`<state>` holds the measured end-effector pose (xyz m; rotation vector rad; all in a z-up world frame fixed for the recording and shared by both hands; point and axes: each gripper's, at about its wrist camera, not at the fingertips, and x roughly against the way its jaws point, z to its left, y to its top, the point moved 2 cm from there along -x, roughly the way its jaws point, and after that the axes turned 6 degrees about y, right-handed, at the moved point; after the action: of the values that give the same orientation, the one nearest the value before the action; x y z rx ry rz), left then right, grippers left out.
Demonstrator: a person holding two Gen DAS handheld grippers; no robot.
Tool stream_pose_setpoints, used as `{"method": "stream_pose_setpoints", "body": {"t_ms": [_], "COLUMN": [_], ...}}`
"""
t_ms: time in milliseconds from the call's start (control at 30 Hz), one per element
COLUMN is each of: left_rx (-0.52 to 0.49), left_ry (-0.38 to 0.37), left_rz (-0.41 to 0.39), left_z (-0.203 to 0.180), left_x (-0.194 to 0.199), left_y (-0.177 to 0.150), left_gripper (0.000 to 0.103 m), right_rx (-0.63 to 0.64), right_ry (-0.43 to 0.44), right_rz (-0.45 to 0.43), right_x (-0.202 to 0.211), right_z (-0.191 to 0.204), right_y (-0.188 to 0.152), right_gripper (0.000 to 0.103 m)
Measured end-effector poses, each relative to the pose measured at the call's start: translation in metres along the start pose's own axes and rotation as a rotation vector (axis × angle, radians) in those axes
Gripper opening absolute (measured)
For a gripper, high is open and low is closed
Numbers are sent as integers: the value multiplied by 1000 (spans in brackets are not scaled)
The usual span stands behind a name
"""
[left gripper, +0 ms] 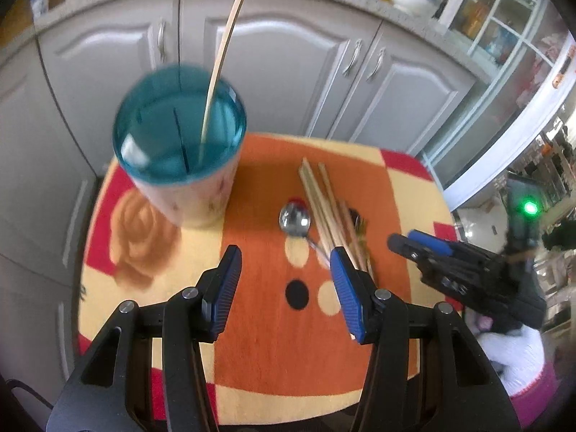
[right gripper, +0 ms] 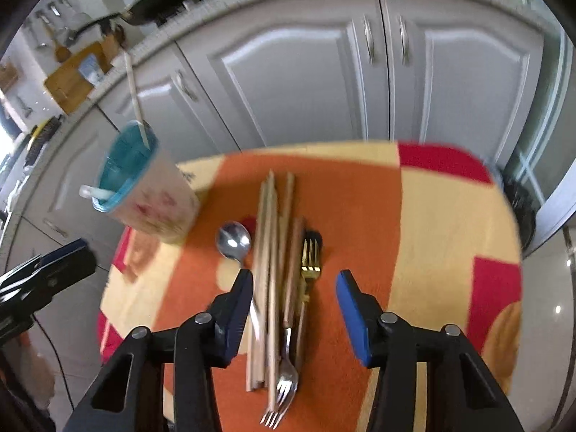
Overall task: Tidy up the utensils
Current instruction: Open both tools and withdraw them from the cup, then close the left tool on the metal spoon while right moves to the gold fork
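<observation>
A cup with a blue inside [left gripper: 180, 136] [right gripper: 140, 183] stands at the table's far left with one wooden chopstick [left gripper: 223, 61] [right gripper: 135, 97] leaning in it. A pile of wooden chopsticks [left gripper: 324, 201] [right gripper: 270, 270] lies mid-table, with a silver spoon [left gripper: 294, 219] [right gripper: 233, 240], a gold fork [right gripper: 310, 259] and silver forks [right gripper: 284, 388] beside it. My left gripper [left gripper: 284, 270] is open and empty, above the table between the cup and the pile. My right gripper [right gripper: 295, 288] is open, hovering over the pile; it also shows in the left wrist view [left gripper: 417, 243].
The small table has an orange, yellow and red cloth [left gripper: 273, 342] [right gripper: 432, 216]. Grey kitchen cabinets [left gripper: 280, 61] [right gripper: 324, 64] stand close behind it. A glass door [left gripper: 511, 36] is at the right. The left gripper shows at the left edge of the right wrist view [right gripper: 54, 262].
</observation>
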<state>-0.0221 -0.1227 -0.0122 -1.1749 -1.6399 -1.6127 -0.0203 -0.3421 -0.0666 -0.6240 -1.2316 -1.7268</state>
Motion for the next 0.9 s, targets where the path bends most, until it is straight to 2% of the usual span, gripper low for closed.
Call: {"method": "stream_pose_setpoints", "body": {"t_ms": [100, 367, 467, 500, 533, 733, 900], "left_rx": [14, 106, 121, 129, 145, 182, 218], "left_ry": [-10, -26, -3, 1, 11, 59, 77], "left_rz": [52, 115, 90, 82, 70, 48, 52], "left_z": [-1, 4, 1, 1, 0, -5, -6], "left_x": [-19, -67, -77, -79, -83, -110, -129], "left_y": [-7, -10, -10, -9, -8, -1, 9], "left_gripper": [51, 51, 51, 50, 50, 51, 50], "right_rx": [-20, -14, 14, 20, 25, 78, -14], "right_ry": [-4, -26, -28, -27, -32, -88, -26], "right_rz": [32, 109, 100, 107, 117, 105, 99], "right_x": [-23, -67, -71, -72, -75, -67, -56], "right_z": [-11, -26, -22, -21, -21, -31, -53], "right_y": [1, 6, 10, 11, 12, 7, 3], "right_gripper": [40, 31, 21, 12, 9, 8, 8]}}
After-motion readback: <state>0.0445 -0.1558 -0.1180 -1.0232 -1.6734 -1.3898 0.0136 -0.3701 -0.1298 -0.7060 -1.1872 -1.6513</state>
